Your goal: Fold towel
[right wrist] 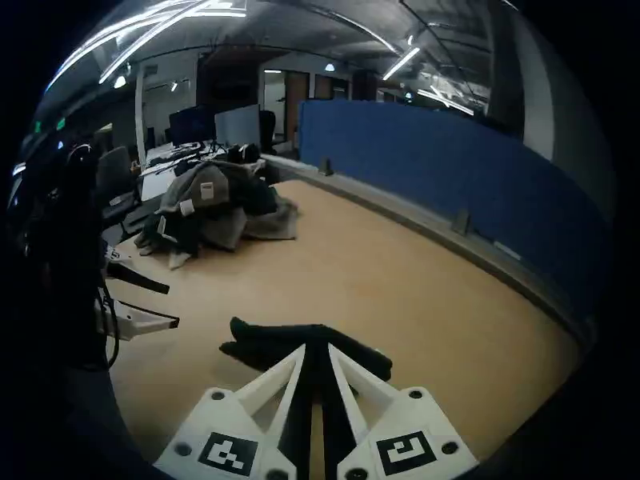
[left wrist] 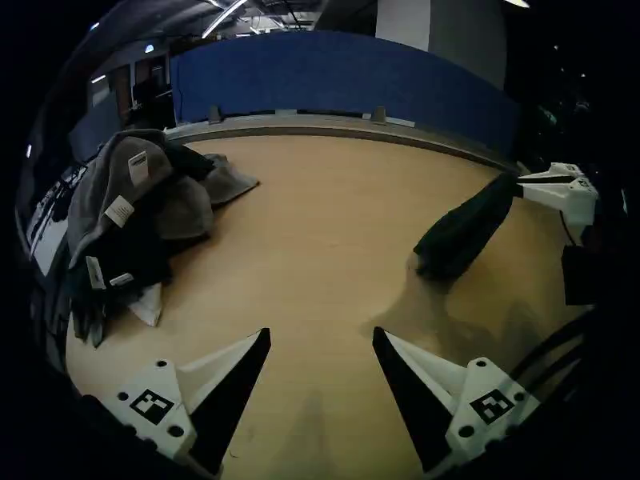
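Counter (left wrist: 336, 208): pale wood-look top, smooth, with a faint sheen. Dark towel (left wrist: 464, 228), right of the left gripper view, and towel pile (left wrist: 136, 208), at its left: soft matt cloth, the pile grey and black with white tags. Left gripper (left wrist: 320, 340) fingers (left wrist: 210, 382): matt white plastic, black inner faces; partition (left wrist: 336, 76), top, matt blue fabric.

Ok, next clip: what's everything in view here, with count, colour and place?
dark towel: one, near-black, bunched on the table, one end lifted
towel pile: one heap, grey and dark, far corner of the table
table: one, light wood
partition: one, blue, along the table's far edge
monitors: at least two, on desks beyond the pile
left gripper: one, white and black, open over bare table
right gripper: one, white and black, shut on the dark towel
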Tool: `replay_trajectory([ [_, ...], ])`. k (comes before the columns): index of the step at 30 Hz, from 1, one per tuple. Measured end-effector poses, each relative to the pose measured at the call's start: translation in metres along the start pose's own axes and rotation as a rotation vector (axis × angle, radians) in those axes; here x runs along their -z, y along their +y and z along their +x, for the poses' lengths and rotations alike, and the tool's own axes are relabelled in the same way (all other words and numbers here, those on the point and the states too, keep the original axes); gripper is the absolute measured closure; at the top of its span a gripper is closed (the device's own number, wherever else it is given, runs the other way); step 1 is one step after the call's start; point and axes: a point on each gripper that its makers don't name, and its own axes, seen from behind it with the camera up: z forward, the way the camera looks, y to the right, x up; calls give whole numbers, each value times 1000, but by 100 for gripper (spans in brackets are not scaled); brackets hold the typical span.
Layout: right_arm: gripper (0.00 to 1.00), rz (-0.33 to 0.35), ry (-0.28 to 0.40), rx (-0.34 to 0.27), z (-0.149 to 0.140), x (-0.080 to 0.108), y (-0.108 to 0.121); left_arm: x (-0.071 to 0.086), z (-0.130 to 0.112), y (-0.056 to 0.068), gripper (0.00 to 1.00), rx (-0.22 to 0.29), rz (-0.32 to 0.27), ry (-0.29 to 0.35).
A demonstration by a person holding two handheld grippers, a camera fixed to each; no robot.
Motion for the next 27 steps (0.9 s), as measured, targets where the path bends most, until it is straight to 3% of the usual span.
replay_trajectory([
  [5,95,-9,29,14,15,8,5,0,2,2,5,-1,-2,4],
  [18,95,-35,47,6,21,22,15,0,4,8,5,-12,-11,7],
  [27,95,-92,47,-11,13,44,42,-2,8,15,5,-26,-24,7],
])
